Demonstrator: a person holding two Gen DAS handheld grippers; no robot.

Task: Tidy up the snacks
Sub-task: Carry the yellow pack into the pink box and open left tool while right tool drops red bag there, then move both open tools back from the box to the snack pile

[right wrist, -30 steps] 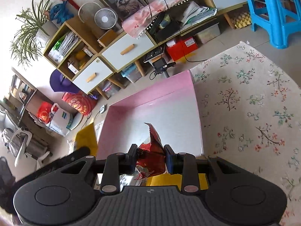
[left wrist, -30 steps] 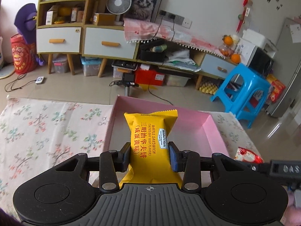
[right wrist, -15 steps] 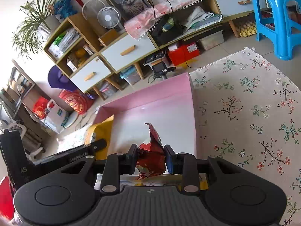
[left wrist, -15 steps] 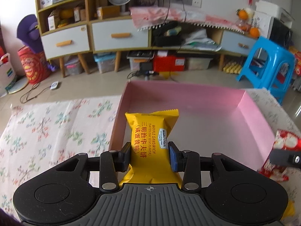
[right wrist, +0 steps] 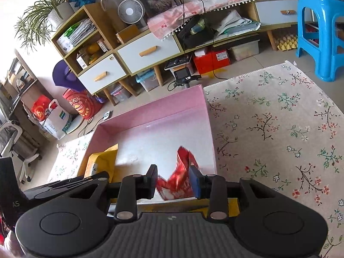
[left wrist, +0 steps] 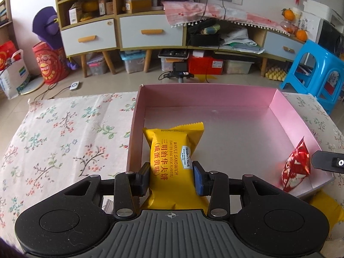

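Note:
A shallow pink box lies open on the flowered tablecloth. My left gripper is shut on a yellow waffle sandwich packet, held upright over the box's near left corner. In the right wrist view my right gripper hangs over the box's near right corner. Its jaws are opening, and a red snack packet sags loose and blurred between them. The left wrist view shows that red packet standing against the box's right wall. The yellow packet shows at the left in the right wrist view.
Another yellow packet lies on the cloth just outside the box's near right corner. Beyond the table are a blue stool, a low cabinet with drawers and storage bins on the floor. Bare cloth spreads to both sides of the box.
My left gripper has sunk with the yellow packet toward the box floor. The right jaws have spread apart and the red packet has slumped lower between them.

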